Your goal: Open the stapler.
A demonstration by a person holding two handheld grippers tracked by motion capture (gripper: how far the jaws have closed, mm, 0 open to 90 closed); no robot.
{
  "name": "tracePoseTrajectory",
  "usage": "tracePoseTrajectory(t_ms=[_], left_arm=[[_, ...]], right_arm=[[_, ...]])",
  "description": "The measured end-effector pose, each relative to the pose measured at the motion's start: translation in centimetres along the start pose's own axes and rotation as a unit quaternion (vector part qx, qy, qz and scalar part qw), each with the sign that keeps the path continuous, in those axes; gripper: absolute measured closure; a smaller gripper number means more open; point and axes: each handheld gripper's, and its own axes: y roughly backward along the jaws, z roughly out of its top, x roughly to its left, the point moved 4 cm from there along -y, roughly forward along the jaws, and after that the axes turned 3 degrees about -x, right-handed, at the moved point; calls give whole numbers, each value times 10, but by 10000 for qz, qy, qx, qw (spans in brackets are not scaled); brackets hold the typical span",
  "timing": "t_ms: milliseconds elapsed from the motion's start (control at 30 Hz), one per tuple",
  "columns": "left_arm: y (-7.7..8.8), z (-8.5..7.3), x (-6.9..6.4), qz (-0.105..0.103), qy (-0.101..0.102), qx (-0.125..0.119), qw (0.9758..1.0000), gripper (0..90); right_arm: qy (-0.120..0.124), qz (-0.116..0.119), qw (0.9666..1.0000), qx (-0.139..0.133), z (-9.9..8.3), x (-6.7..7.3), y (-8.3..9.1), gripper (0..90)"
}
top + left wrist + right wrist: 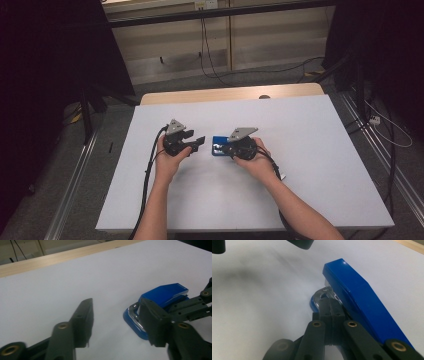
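A blue stapler (218,141) with a shiny metal mouth lies near the middle of the white table (310,150). My left gripper (199,142) sits just left of it, open, with nothing between its jaws. In the left gripper view the stapler (165,293) lies beyond the right jaw, outside the left gripper (115,315). My right gripper (225,148) comes at the stapler from the right. Its jaws are pressed together, and the right gripper (329,302) has its tips at the metal front of the stapler (357,292), beside the blue top. I cannot tell whether they pinch anything.
A wooden strip (225,94) runs along the table's far edge. Black cables (150,170) trail from the grippers off the near edge. Metal rails (380,165) flank the table on the floor, and dark stands and curtains stand at both sides.
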Motion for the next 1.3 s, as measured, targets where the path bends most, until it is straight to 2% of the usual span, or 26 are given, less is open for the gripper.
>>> tracePoseTrajectory(t_ms=[33,133,167,233,300,500,833,1000,1300], left_arm=[[-1,0,0,-10,-9,18,10000,556],[-2,-2,-1,-87,-7,109,9999,600],[-3,-3,-1,-83,-4,130,9999,650],[-4,-4,-1,-116,-12,192,9997,673],[-5,-6,-2,-164,-7,250,9996,745],[-7,-7,-4,-274,10,284,9992,825],[-12,-11,-6,-455,134,424,9980,866],[-15,-12,-6,-526,219,451,9974,896],[-22,-15,-10,-593,150,569,9965,900]], right_arm=[[-16,5,10000,3,0,-1,-1,900],[-33,-5,10000,-2,0,-1,-2,900],[-4,-15,10000,23,-1,-1,-3,900],[18,-23,10000,33,-1,0,-3,900],[73,-38,9999,83,-1,1,-5,900],[140,-77,9998,106,0,2,-8,900],[268,-177,9994,154,1,1,-9,900],[247,-183,9994,133,1,1,-9,900],[195,-178,9996,112,0,1,-9,900]])
